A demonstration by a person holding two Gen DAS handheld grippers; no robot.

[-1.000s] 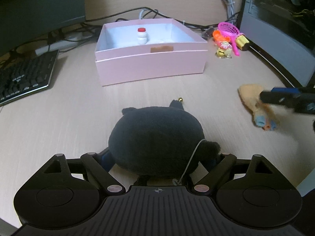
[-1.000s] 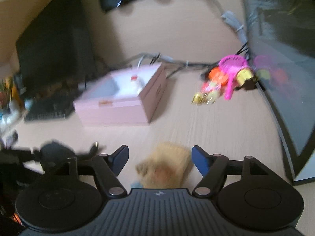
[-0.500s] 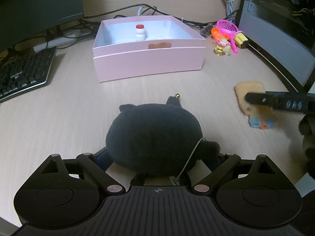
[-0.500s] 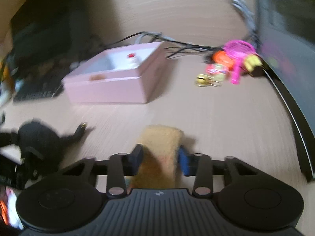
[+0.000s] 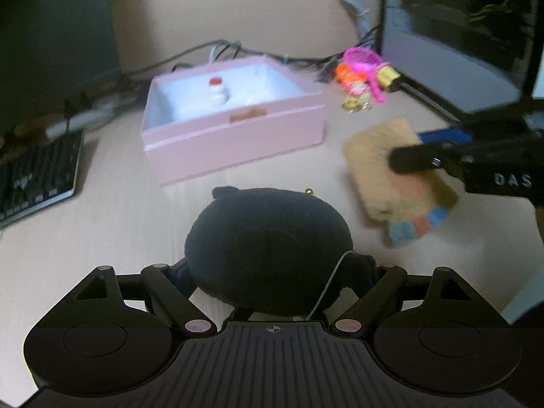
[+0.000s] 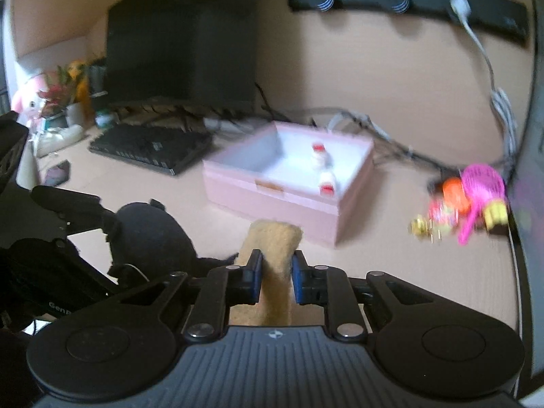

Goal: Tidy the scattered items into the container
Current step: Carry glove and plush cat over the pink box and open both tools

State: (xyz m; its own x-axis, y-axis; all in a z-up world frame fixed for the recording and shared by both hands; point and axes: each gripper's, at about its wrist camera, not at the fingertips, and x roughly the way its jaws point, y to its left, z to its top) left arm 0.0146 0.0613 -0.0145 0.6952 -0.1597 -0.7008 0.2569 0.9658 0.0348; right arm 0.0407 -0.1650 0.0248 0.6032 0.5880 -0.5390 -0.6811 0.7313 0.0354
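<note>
The right tool (image 6: 276, 277) is clenched on a tan plush toy (image 6: 274, 258); its jaws have just been closing, and the blue pads now pinch the toy between them, clear of the bench (image 6: 408, 272). The left tool (image 5: 272, 272) is clamped wide around a black plush toy (image 5: 268, 241), its fingers pressing each side. Beyond both sits the pink box (image 5: 234, 129), with small red-capped white bottles (image 6: 321, 159) inside. To the right of the box, near the cables, lies a cluster of bright toys (image 6: 465, 200) on the bench.
</note>
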